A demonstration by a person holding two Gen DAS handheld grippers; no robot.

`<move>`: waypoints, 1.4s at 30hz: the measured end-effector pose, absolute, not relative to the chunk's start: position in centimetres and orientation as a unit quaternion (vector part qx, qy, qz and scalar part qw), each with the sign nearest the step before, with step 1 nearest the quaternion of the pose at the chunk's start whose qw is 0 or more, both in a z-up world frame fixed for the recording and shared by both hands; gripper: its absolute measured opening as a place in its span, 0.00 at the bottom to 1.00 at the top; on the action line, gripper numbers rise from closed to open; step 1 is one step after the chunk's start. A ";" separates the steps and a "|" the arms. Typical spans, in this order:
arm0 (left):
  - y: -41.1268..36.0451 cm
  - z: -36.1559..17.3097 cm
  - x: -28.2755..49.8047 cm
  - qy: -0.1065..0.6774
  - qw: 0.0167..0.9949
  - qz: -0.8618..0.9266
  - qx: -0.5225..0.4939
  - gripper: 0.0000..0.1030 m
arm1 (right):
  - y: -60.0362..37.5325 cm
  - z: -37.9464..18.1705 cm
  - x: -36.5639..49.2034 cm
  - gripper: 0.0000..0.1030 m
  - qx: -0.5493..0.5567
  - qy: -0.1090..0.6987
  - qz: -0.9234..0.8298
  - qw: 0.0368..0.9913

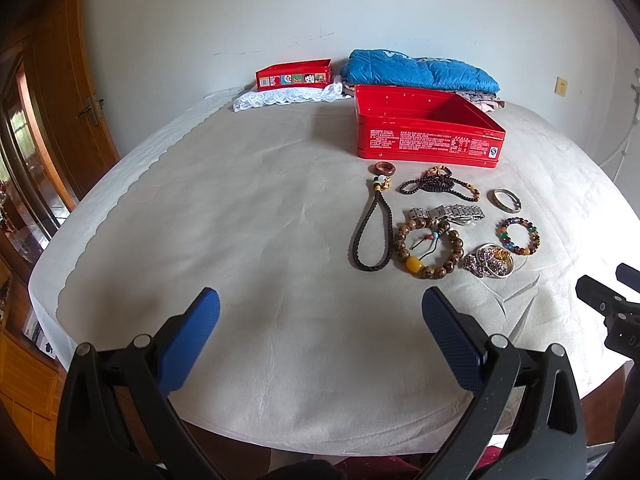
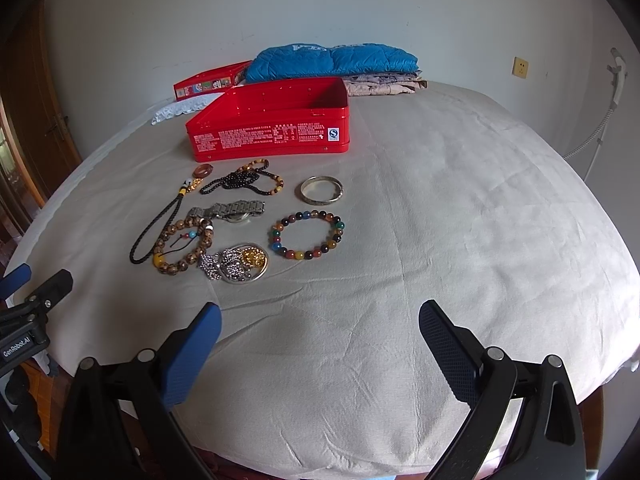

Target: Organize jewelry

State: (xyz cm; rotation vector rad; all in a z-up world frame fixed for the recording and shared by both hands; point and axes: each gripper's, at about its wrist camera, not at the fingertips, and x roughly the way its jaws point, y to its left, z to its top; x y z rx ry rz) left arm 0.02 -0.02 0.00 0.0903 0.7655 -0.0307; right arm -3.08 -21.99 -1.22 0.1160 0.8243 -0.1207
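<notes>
Both grippers hung over the bedsheet [image 2: 460, 208] with jaws spread wide, holding nothing: the left gripper [image 1: 320, 316] and the right gripper [image 2: 320, 320]. The jewelry [image 2: 236, 224] lay clustered ahead of them, right of the left one and left of the right one, just before the open red tin [image 2: 268, 124]

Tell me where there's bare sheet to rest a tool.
Bare sheet runs right of the tin and bangle, and in front of both open tools, left and right. It's crowded before the tin, from cord loop to bead bracelet.
</notes>
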 end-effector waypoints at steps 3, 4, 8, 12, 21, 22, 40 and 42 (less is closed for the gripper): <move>0.4 -0.2 0.2 0.374 0.926 -0.015 0.044 0.97 | -22.0 -1.2 -3.1 0.96 0.057 0.401 -0.058 0.913; 0.4 -0.2 0.2 0.374 0.926 -0.015 0.044 0.97 | -22.0 -1.2 -3.1 0.96 0.057 0.400 -0.058 0.913; 0.4 -0.2 0.2 0.373 0.927 -0.015 0.044 0.97 | -22.0 -1.3 -3.1 0.96 0.057 0.400 -0.059 0.913; 0.4 -0.2 0.2 0.374 0.926 -0.015 0.044 0.97 | -21.9 -1.3 -3.1 0.96 0.056 0.401 -0.058 0.913; 0.3 -0.2 0.2 0.373 0.927 -0.015 0.044 0.97 | -21.9 -1.5 -3.2 0.96 0.058 0.401 -0.058 0.912; 0.3 -0.2 0.2 0.373 0.927 -0.015 0.045 0.97 | -21.9 -1.5 -3.2 0.96 0.058 0.401 -0.058 0.912; 0.7 -0.3 0.3 0.374 0.926 -0.014 0.045 0.97 | -21.8 -1.5 -3.1 0.96 0.058 0.402 -0.058 0.912; 0.7 -0.3 0.3 0.374 0.926 -0.014 0.045 0.97 | -21.7 -1.7 -3.0 0.96 0.056 0.404 -0.058 0.911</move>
